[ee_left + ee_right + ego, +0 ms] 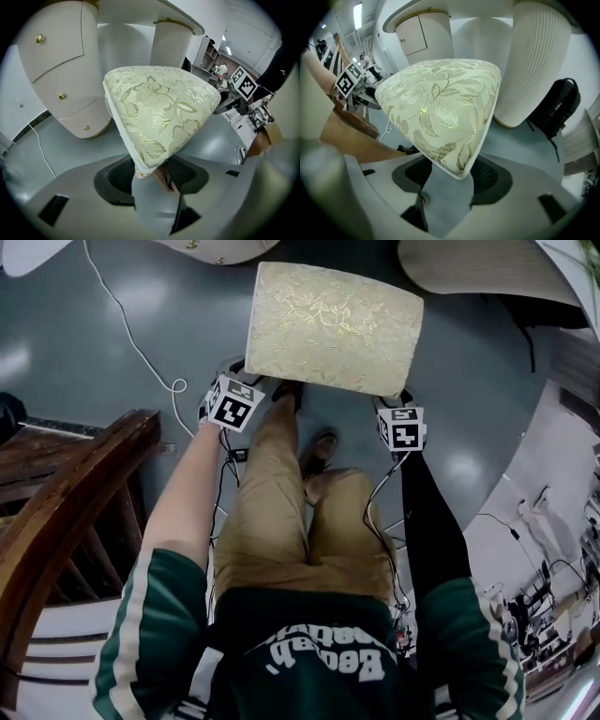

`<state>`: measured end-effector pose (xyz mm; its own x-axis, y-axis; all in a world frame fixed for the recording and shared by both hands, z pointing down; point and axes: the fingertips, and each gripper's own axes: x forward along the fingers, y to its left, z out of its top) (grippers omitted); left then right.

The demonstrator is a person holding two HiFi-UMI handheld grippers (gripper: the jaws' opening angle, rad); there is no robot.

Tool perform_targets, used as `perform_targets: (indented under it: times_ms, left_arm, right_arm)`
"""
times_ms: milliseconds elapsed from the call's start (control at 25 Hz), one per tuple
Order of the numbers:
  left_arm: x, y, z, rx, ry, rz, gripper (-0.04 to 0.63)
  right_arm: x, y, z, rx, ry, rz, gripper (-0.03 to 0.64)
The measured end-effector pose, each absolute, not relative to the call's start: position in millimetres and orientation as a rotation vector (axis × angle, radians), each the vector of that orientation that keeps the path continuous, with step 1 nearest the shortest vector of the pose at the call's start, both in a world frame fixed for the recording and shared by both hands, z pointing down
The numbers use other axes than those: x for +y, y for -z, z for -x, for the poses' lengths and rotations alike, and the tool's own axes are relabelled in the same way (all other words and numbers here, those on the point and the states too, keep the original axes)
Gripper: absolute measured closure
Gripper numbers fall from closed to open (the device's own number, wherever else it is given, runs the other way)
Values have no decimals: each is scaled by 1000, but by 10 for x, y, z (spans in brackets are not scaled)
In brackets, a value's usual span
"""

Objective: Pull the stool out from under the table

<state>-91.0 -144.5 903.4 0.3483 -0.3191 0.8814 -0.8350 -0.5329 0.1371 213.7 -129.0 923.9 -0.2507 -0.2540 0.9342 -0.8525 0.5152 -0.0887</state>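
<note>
Left gripper (151, 180) and right gripper (449, 183): jaws wide, one near corner of the stool (333, 324) between each pair.
Stool stands on grey floor (56, 324) ahead of the person's knees (323, 482), far edge at the white table (487, 268).

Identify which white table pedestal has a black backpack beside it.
The all-ribbed pedestal at the right gripper view's right: the backpack sits at its foot. The other pedestal, with a door, has none.
</note>
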Motion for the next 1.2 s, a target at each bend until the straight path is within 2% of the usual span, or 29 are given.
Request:
perform_targets:
  times_ms: [640, 800, 1000, 1200]
  left_arm:
    - [140, -9040, 1070, -972, -1216, -1896, 355]
    - [479, -8929, 1280, -989, -1273, -1794, 348]
    - [441, -8248, 1298, -1095, -1212, -1864, 348]
    - [30, -7088, 778, -1145, -1135, -2100, 348]
  right_arm:
    - [371, -9172, -2050, -1679, -821, -838, 347]
    - [595, -9015, -2251, -1632, -855, -881, 317]
    - [403, -8295, -2308, -1730, -812, -1017, 328]
    - [86, -7283, -2249, -1872, -737, -1106, 336]
